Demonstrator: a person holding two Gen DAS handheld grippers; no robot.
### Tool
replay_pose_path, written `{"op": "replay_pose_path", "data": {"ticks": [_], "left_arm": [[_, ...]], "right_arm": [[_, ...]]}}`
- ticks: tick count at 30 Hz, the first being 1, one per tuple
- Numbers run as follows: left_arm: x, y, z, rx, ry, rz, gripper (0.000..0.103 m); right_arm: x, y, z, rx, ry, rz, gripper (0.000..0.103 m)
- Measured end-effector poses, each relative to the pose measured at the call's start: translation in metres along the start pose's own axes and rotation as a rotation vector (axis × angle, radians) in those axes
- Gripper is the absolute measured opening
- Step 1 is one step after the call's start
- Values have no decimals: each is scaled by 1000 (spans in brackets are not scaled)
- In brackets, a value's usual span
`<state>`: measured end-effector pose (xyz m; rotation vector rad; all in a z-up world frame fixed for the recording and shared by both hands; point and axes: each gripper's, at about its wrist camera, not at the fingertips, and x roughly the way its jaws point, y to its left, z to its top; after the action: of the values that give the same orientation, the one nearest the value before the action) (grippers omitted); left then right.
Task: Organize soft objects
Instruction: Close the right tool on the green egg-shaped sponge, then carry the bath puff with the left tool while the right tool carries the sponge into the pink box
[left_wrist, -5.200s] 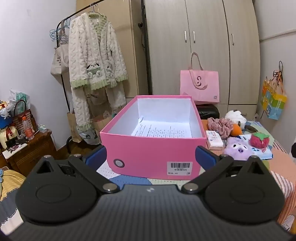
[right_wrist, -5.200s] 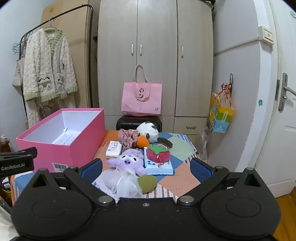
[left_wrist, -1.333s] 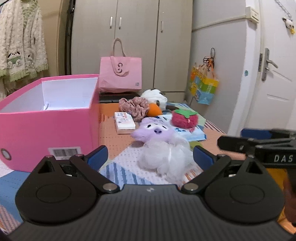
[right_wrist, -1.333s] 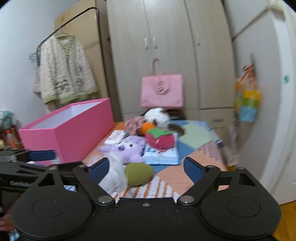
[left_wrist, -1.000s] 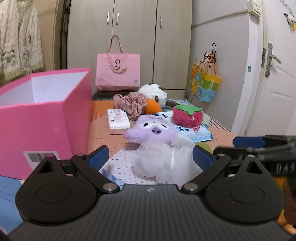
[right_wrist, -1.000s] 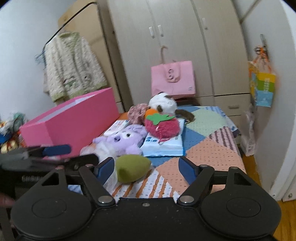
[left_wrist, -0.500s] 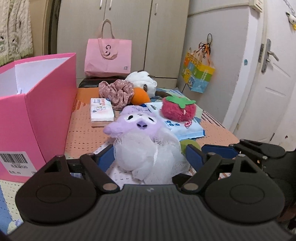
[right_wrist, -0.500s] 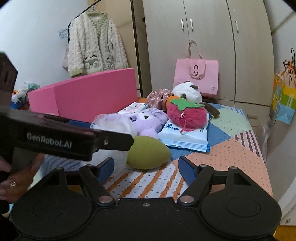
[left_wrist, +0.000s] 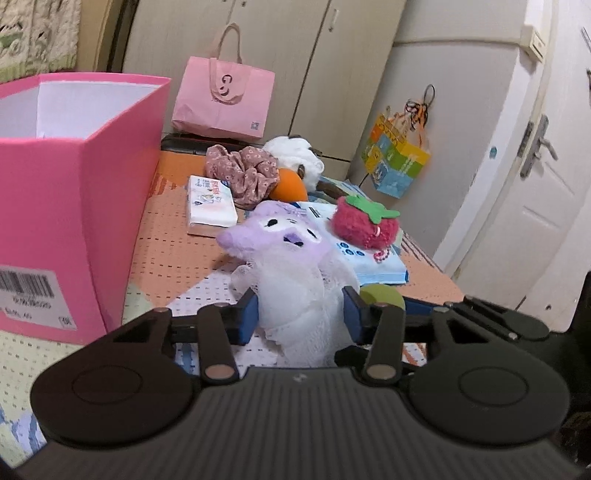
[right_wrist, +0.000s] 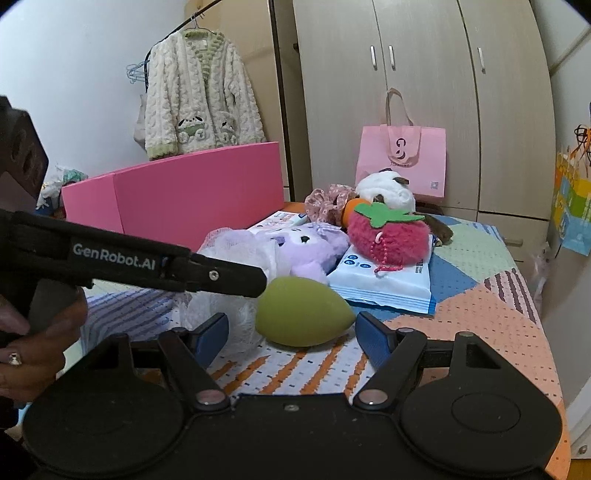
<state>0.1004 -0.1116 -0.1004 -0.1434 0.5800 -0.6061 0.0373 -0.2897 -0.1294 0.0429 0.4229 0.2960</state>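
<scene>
Rack: knitted cardigan hanging at far left.
Tabletop: patchwork cover; pink box on left, soft toys heaped right of it.
Left tongs: narrowed on white mesh pouf.
Right tongs: wide around green sponge.
Wall: wardrobe, door far right.

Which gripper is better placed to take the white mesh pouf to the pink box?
Left. The left gripper already has its jaws on either side of the white mesh pouf, and the pink box is on its side. The right gripper frames the green sponge.
</scene>
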Motion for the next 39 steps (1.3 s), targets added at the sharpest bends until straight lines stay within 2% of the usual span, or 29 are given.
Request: {"op": "replay_pose_path", "data": {"ticks": [4, 6, 9, 11, 17, 20, 23, 25, 30, 39], "left_arm": [[-6, -4, -1, 24, -38, 51, 44], [-3, -3, -1, 25, -24, 50, 44], [1, 0, -2, 7, -3, 51, 50], [5, 0, -4, 6, 23, 55, 53], [6, -1, -9, 21, 1, 49, 54], [3, -3, -10, 46, -10, 60, 48], [-5, -9, -11, 80, -31, 66, 41], [-13, -12, -12, 102, -40, 65, 39], [-27, -5, -11, 45, -22, 44, 38], [-52, -1, -9, 48, -31, 49, 35]], "right_arm": [[-1, -2, 2, 15, -1, -1, 71], [0, -3, 3, 29, 0, -3, 69], [3, -6, 4, 43, 9, -9, 68], [5, -5, 4, 46, 9, -17, 64], [4, 0, -1, 69, -14, -45, 59], [-1, 8, -4, 43, -22, -83, 57], [-6, 5, -3, 99, -37, -90, 56], [-8, 3, -4, 131, -36, -108, 56], [-15, 6, -5, 151, -35, -139, 56], [-26, 23, 1, 118, -39, -122, 56]]}}
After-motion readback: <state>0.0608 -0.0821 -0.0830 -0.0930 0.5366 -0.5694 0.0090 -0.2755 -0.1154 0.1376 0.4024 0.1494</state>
